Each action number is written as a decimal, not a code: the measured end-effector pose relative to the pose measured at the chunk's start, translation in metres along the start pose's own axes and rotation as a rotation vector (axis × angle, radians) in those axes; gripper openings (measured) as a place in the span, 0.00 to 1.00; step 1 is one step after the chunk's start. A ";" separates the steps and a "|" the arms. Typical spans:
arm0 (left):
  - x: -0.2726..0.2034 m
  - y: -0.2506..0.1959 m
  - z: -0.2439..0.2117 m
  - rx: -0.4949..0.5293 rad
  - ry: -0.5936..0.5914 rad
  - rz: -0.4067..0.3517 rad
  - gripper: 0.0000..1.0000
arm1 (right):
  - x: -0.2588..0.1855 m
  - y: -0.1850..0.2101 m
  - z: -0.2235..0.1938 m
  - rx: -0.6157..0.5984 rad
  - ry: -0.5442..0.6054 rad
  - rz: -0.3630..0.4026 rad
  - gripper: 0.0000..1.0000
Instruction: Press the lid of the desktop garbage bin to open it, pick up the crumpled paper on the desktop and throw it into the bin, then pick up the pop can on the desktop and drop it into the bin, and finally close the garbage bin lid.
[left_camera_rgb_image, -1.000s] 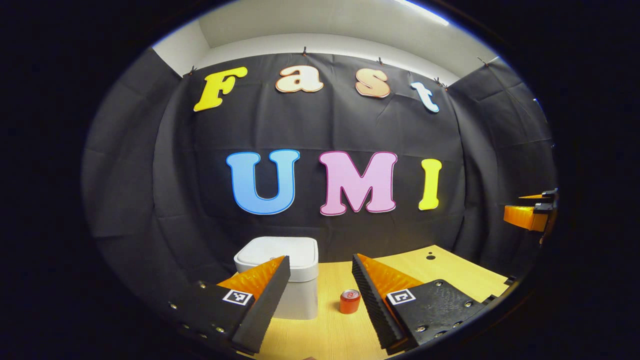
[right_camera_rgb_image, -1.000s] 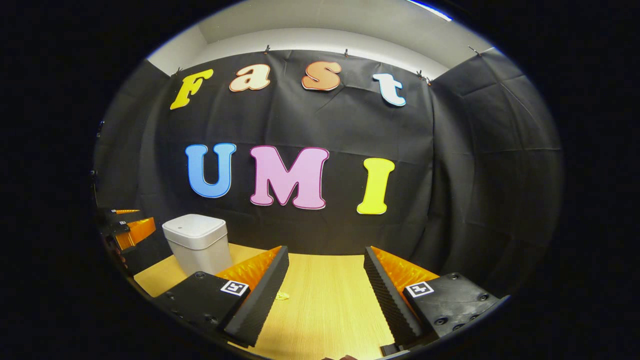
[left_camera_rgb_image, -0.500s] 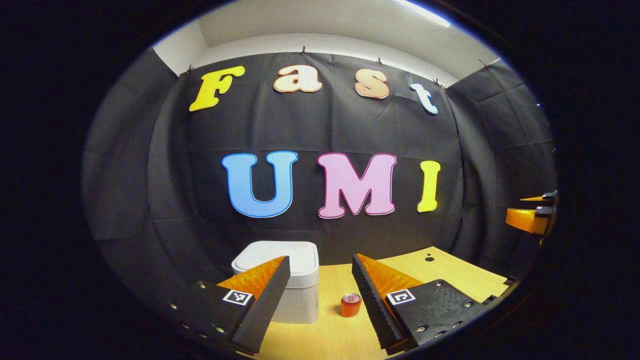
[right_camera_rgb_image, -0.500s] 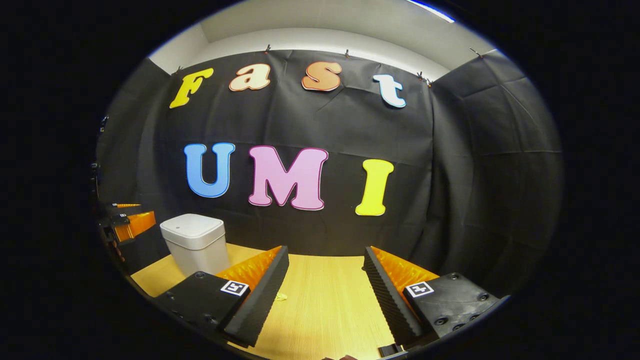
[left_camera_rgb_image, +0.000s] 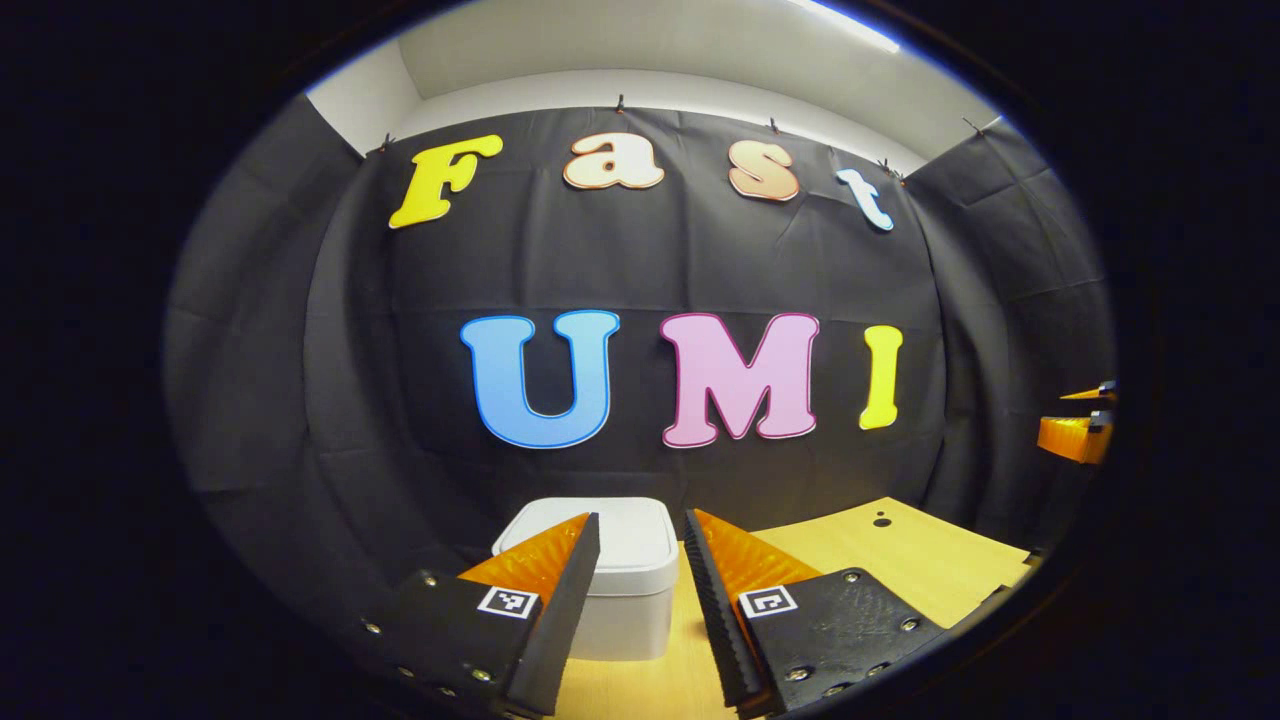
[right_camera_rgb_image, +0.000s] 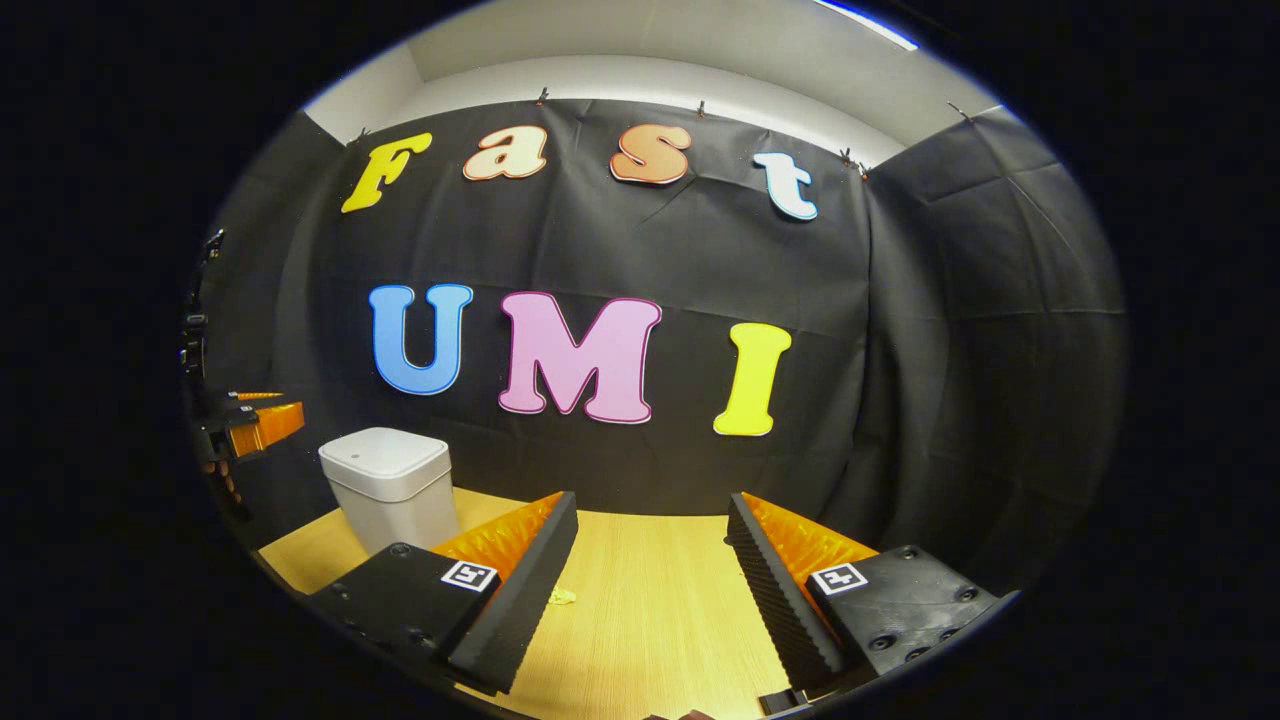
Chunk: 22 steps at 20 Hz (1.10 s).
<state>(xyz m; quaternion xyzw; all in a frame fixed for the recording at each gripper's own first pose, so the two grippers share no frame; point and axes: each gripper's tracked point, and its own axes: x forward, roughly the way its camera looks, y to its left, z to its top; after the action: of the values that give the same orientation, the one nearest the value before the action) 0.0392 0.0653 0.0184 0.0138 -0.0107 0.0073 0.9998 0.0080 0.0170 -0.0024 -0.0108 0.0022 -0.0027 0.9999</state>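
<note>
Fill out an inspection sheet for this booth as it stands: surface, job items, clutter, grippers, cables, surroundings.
Surface: light wooden desktop, with a small dark hole near its far edge.
Job's things: white garbage bin, lid shut; small yellowish scrap, possibly the crumpled paper, lying on the wood beside the right gripper's finger.
Clutter: nothing seen.
Grippers: left gripper open with a narrow gap, aimed at the bin; right gripper open wide above the desktop, holding nothing.
Cables: nothing seen.
Surroundings: black cloth wall behind and to the sides, pale ceiling above.
</note>
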 end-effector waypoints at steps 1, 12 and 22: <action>0.001 0.002 -0.001 0.005 0.001 0.003 0.53 | 0.000 0.001 0.000 -0.003 0.001 0.002 0.98; 0.058 0.031 -0.007 0.008 0.107 -0.080 0.10 | 0.003 0.004 0.001 -0.018 0.003 0.011 0.97; 0.140 0.067 -0.099 -0.139 0.398 -0.108 0.11 | -0.001 -0.023 -0.012 -0.029 0.046 -0.036 0.98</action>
<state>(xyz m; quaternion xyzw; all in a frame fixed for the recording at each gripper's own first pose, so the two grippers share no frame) 0.1800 0.1367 -0.0759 -0.0565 0.1874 -0.0443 0.9797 0.0065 -0.0060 -0.0138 -0.0252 0.0251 -0.0211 0.9991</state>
